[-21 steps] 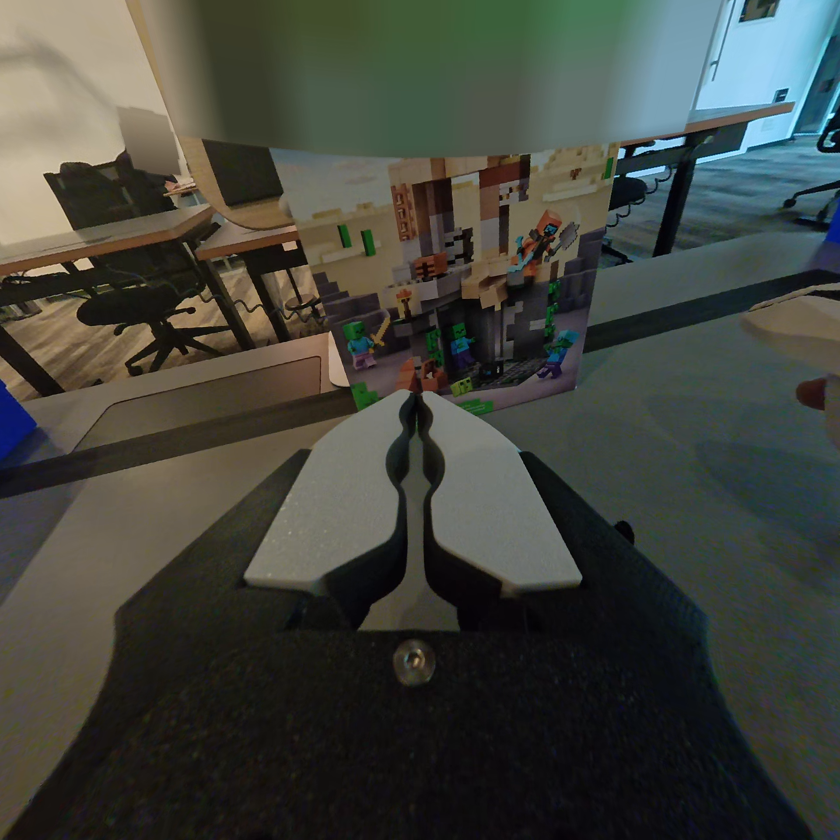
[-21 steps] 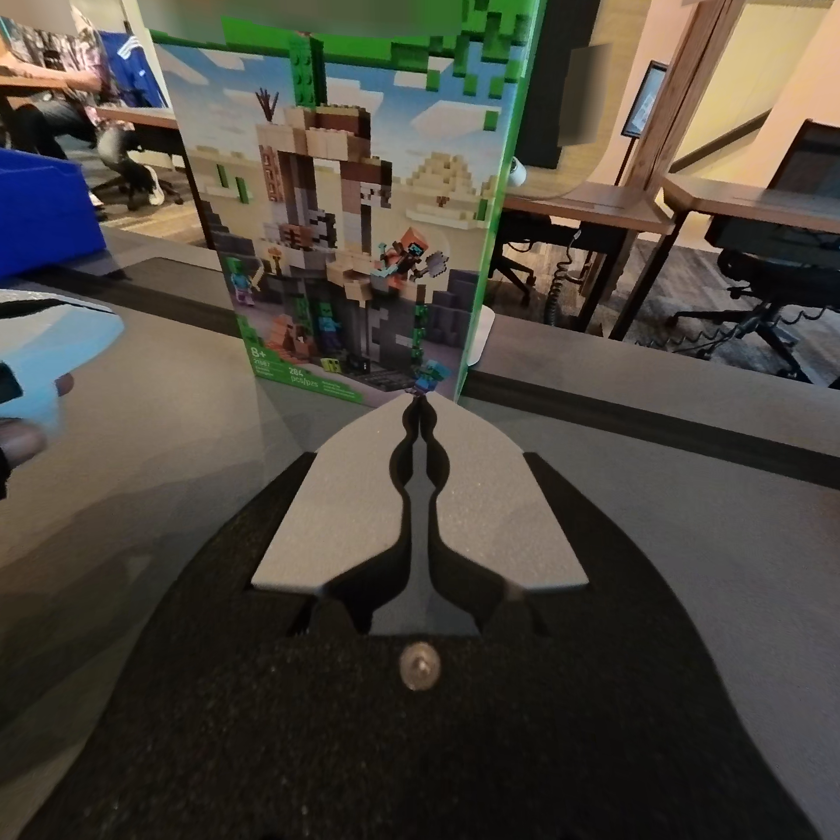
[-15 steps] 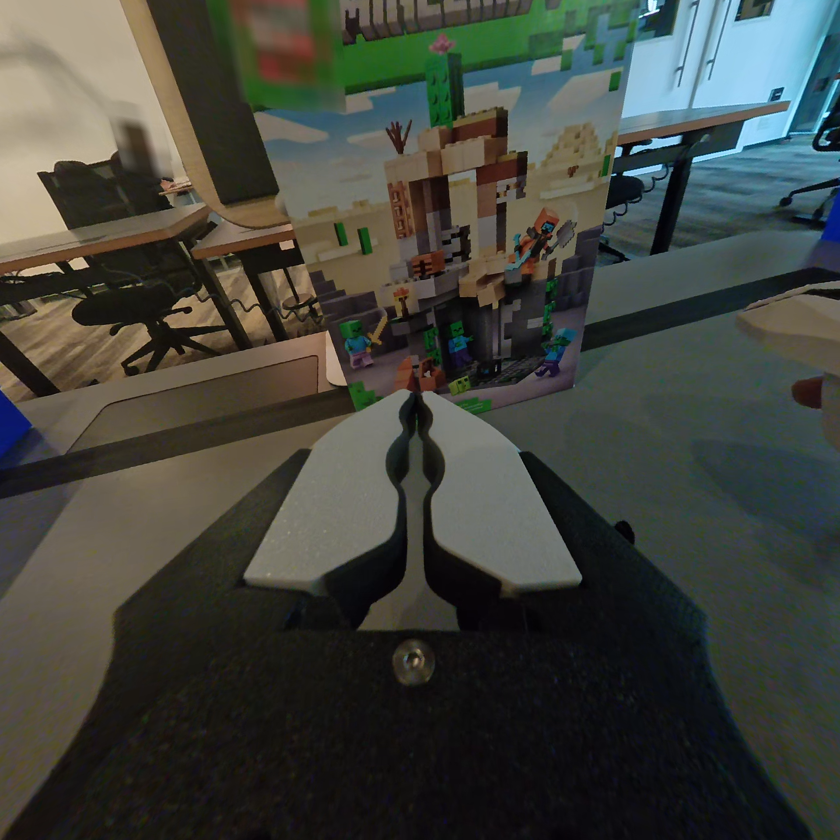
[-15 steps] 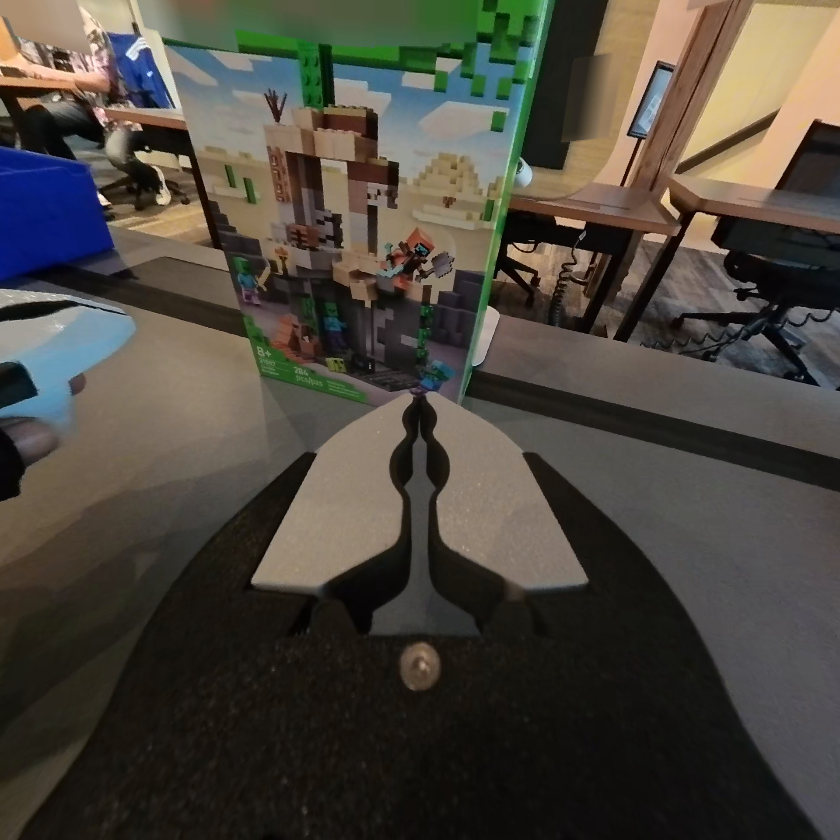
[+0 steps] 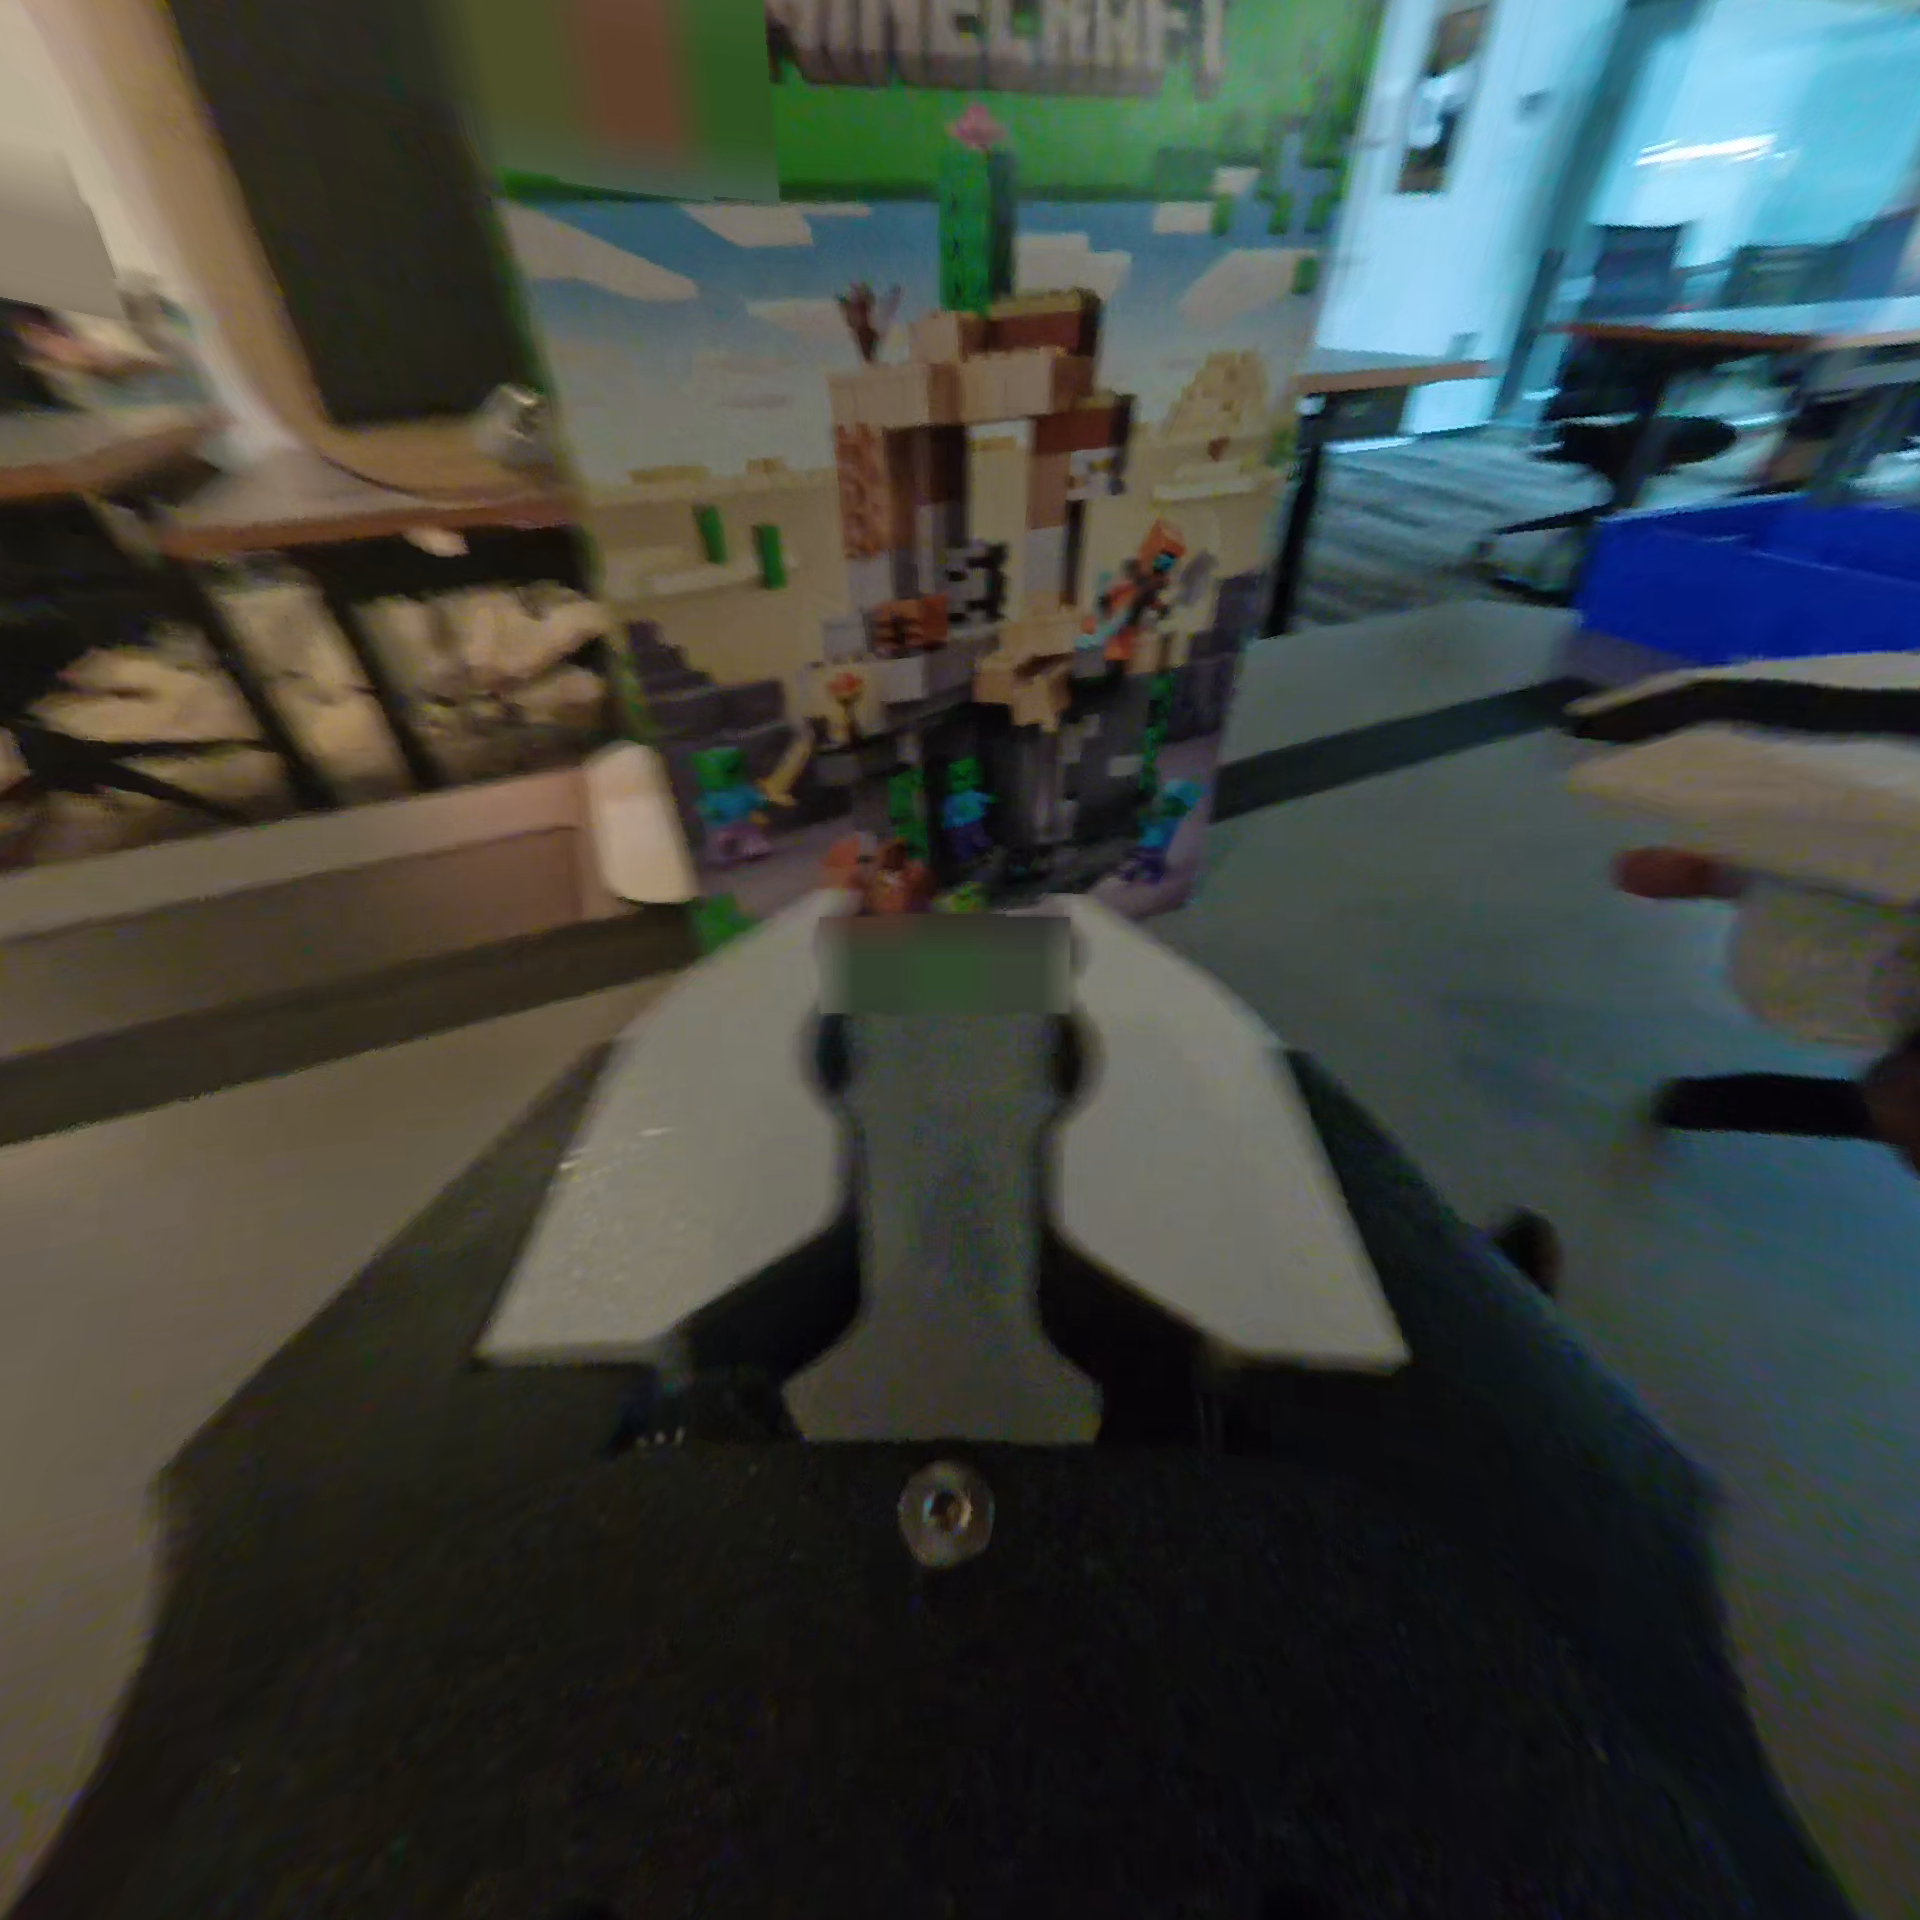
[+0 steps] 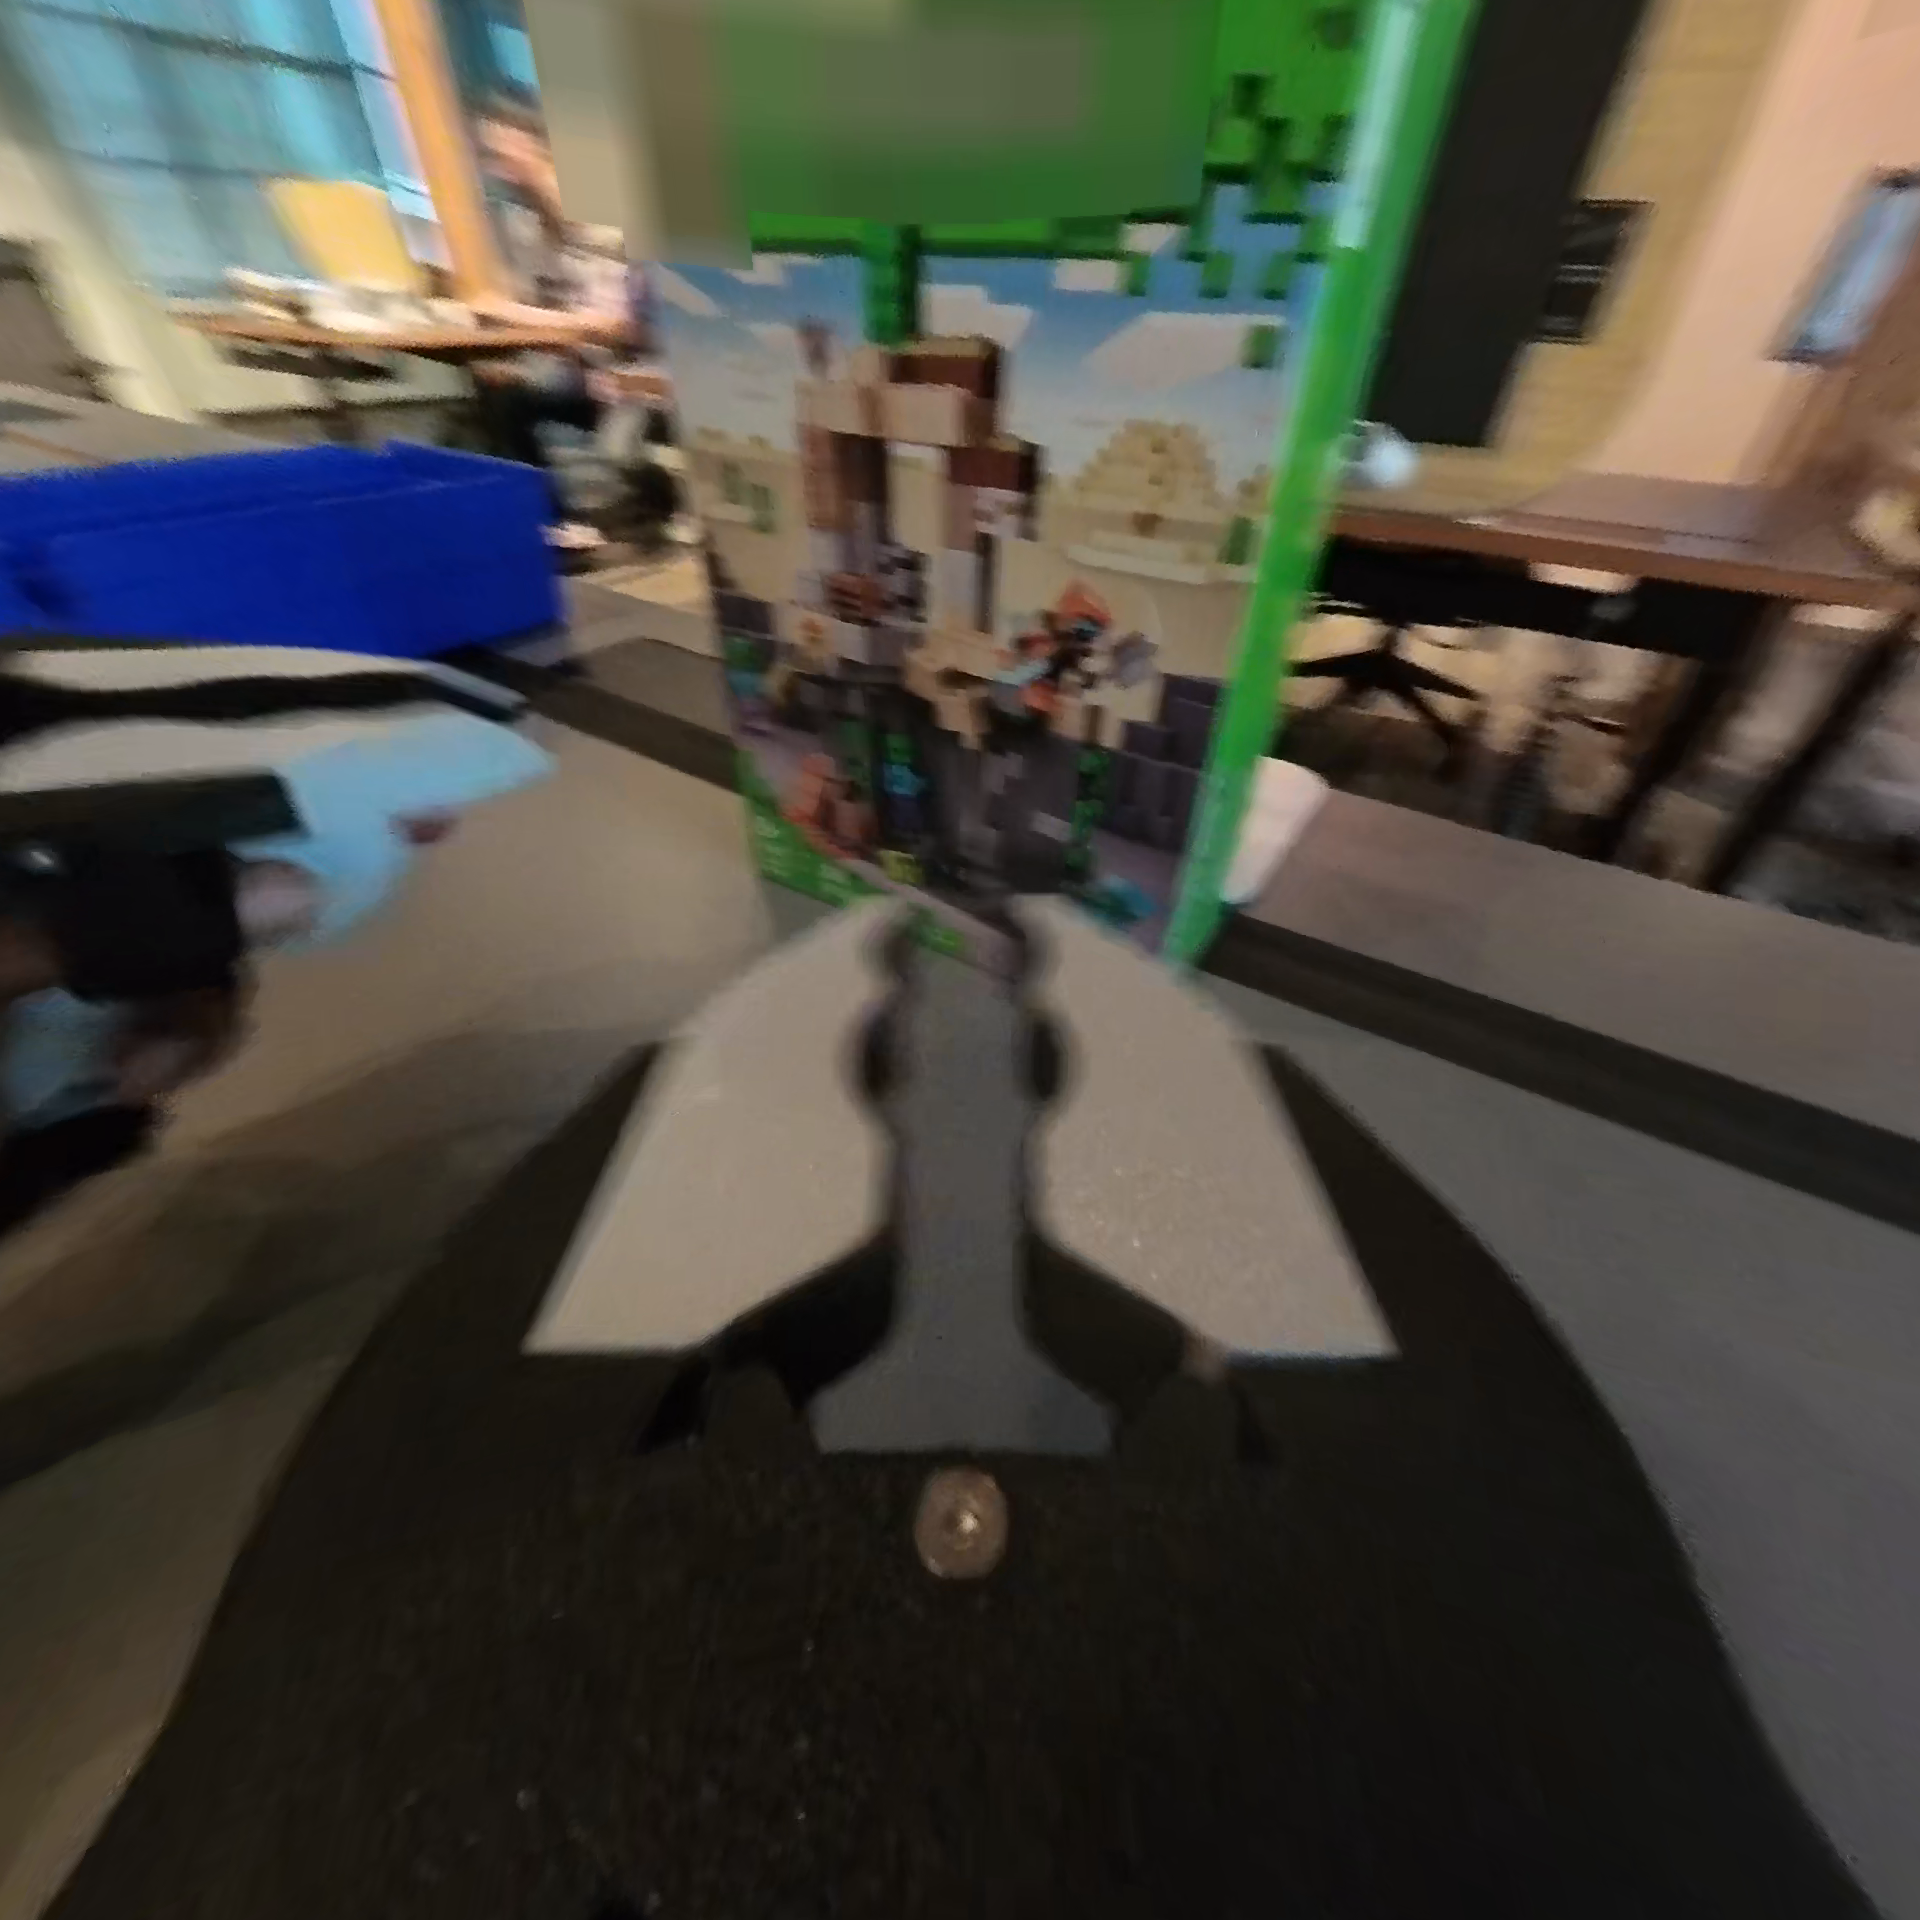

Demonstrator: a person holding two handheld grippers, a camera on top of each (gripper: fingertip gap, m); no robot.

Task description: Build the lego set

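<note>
The lego set box (image 5: 935, 571) stands upright on the grey table (image 5: 1455, 1091), colourful picture side towards me; it also shows in the right wrist view (image 6: 987, 582). My left gripper (image 5: 945, 935) is open and empty, its tips just before the box's bottom edge. My right gripper (image 6: 956, 925) is open with a narrower gap, empty, also low in front of the box. A pale finger of the right gripper (image 5: 1714, 769) shows at the left wrist view's right edge. A pale finger of the left gripper (image 6: 343, 790) shows at the right wrist view's left edge. Both views are motion-blurred.
A blue bin (image 6: 270, 551) sits on the table beside the box, also in the left wrist view (image 5: 1745, 592). A black strip (image 5: 312, 1039) runs across the table behind the grippers. Desks and office chairs (image 6: 1558, 582) stand beyond the table.
Both grippers were shut and have opened, the left wider than the right. Both views have swung and blurred; the blue bin has come further into view.
</note>
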